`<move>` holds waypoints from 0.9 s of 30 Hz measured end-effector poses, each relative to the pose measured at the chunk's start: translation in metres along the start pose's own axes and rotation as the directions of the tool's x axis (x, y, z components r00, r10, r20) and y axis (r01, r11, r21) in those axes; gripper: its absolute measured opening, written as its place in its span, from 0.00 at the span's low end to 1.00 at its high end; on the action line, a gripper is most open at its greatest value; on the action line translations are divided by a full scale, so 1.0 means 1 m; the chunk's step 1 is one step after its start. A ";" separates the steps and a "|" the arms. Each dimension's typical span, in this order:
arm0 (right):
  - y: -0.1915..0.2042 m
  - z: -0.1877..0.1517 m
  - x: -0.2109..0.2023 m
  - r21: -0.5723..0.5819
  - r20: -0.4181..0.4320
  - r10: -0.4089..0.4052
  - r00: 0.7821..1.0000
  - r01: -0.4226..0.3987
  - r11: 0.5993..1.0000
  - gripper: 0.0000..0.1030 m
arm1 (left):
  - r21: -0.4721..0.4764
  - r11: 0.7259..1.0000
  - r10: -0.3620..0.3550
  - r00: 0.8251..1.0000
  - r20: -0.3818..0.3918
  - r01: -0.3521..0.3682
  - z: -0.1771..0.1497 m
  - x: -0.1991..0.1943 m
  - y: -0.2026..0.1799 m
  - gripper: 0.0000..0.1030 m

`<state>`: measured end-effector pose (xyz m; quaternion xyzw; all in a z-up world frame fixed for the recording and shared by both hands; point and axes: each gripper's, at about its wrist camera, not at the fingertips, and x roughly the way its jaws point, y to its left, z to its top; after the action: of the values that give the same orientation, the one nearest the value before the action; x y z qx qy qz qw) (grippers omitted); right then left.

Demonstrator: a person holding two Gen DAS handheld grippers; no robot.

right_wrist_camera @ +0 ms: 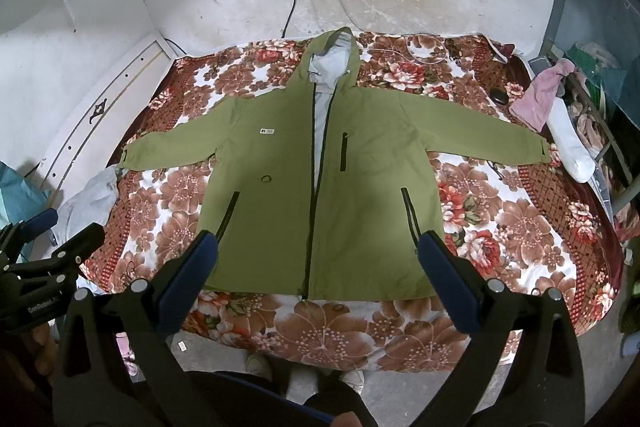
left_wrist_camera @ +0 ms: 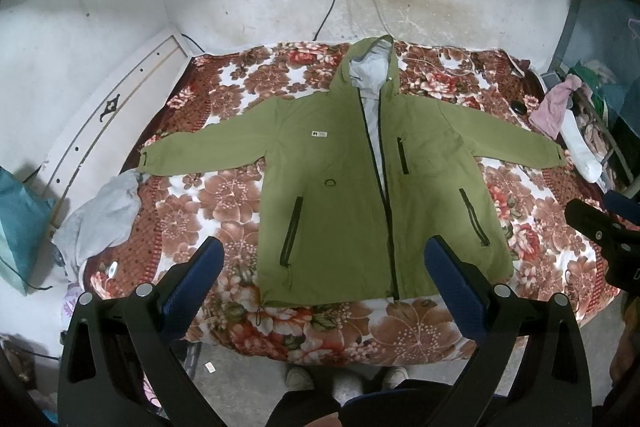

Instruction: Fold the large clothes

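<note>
Your left tool (left_wrist_camera: 324, 267) hangs above the near edge of the bed (left_wrist_camera: 420, 331), jaws spread wide, nothing between the blue pads (left_wrist_camera: 196, 283). Your right tool (right_wrist_camera: 318, 259) does the same a little to the right, equally released and empty. Each tool shows at the edge of the other's view, so you hold them side by side and level. Neither touches cloth. Judgement: this is the ready stance before the first grasp, both tools held high so the whole garment stays in sight.

The green jacket (left_wrist_camera: 344, 187) lies flat and face up on the floral bedspread (left_wrist_camera: 224, 195), roughly centred on the bed. Its hood (left_wrist_camera: 370, 67) points to the far wall, its hem (left_wrist_camera: 328, 297) lies nearest you, so the long body axis runs near to far. The front zip (left_wrist_camera: 386, 195) follows that axis and is partly open at the top, showing pale lining. The left sleeve (left_wrist_camera: 208, 151) and right sleeve (left_wrist_camera: 516, 143) stretch straight out, forming a cross axis left to right, cuffs near the bed's sides. Judgement: spread this way, the jacket is prepared for folding; no fold is made yet.

A grey garment (left_wrist_camera: 100, 215) is bunched at the left edge of the bed, just beside the left cuff, apart from the jacket body. Pink cloth (left_wrist_camera: 554, 107) lies at the far right.
</note>
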<state>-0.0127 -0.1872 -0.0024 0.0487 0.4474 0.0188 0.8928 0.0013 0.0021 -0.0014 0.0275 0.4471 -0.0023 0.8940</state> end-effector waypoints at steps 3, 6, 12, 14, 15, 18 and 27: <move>-0.004 -0.001 0.000 0.005 0.002 -0.002 1.000 0.002 1.000 0.95 | 0.000 1.000 0.001 1.000 0.001 -0.001 0.000 -0.001 -0.001 0.95; -0.004 -0.002 0.000 0.003 0.002 -0.003 1.000 0.003 1.000 0.95 | 0.001 1.000 0.002 1.000 0.001 -0.002 0.000 -0.001 -0.001 0.95; -0.008 -0.001 0.000 0.004 0.001 -0.001 1.000 0.001 1.000 0.95 | 0.001 1.000 0.004 1.000 0.002 -0.004 -0.001 -0.001 -0.001 0.95; -0.008 -0.001 0.000 0.005 0.002 -0.002 1.000 0.002 1.000 0.95 | 0.003 1.000 0.002 1.000 0.001 -0.002 -0.001 -0.001 -0.001 0.95; -0.010 -0.002 0.001 0.005 0.003 -0.003 1.000 0.003 1.000 0.95 | 0.003 1.000 0.002 1.000 0.001 -0.002 0.000 -0.001 -0.002 0.95; -0.011 -0.002 0.000 0.007 0.001 -0.001 1.000 0.001 1.000 0.95 | 0.005 1.000 0.005 1.000 -0.001 -0.005 0.000 0.000 -0.001 0.95; -0.022 -0.002 0.001 0.005 -0.001 -0.003 1.000 0.003 1.000 0.95 | 0.005 1.000 0.006 1.000 0.000 -0.006 0.000 0.000 -0.003 0.95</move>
<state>-0.0141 -0.2088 -0.0067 0.0502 0.4478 0.0165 0.8926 0.0009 -0.0009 -0.0014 0.0310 0.4470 -0.0006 0.8940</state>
